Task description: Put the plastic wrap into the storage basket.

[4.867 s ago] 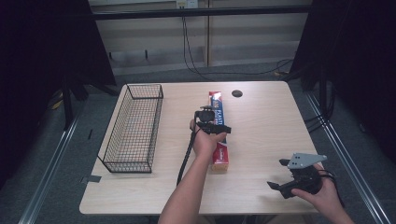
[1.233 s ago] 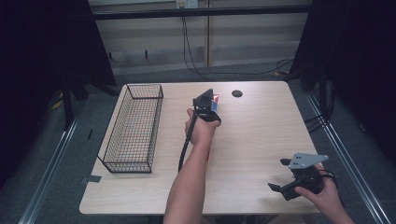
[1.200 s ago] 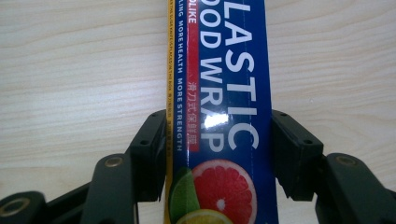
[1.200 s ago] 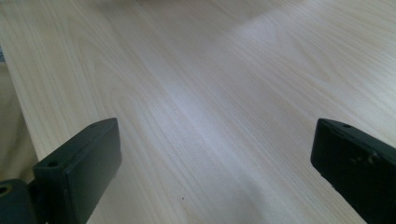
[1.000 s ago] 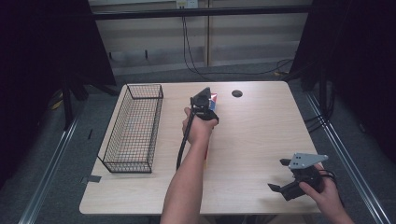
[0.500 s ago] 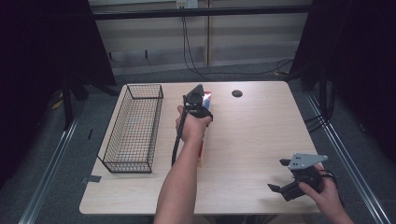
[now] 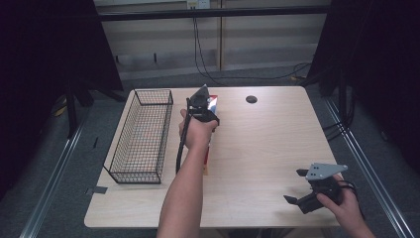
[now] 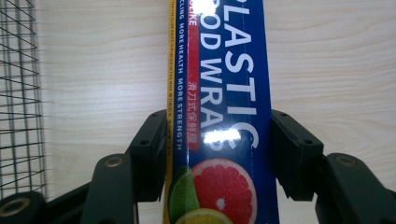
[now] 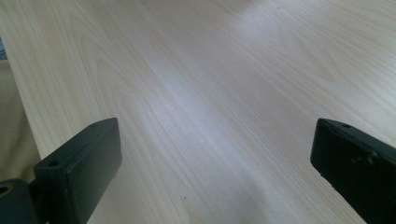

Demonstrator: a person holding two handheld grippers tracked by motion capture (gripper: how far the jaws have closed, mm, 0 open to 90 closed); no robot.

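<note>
Above the tabletop [image 7: 257, 144], just right of the wire basket [image 7: 141, 134], left hand-held gripper [image 8: 217, 140] clamped on plastic wrap box [image 8: 219, 93], tilted. Right hand-held gripper [image 9: 210, 163] wide open, empty. Best approach: align box lengthwise with basket, lower gently before release.

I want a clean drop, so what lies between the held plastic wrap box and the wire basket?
Nothing visible: bare table separates the plastic wrap box, clamped in the left tongs, from the wire basket.
</note>
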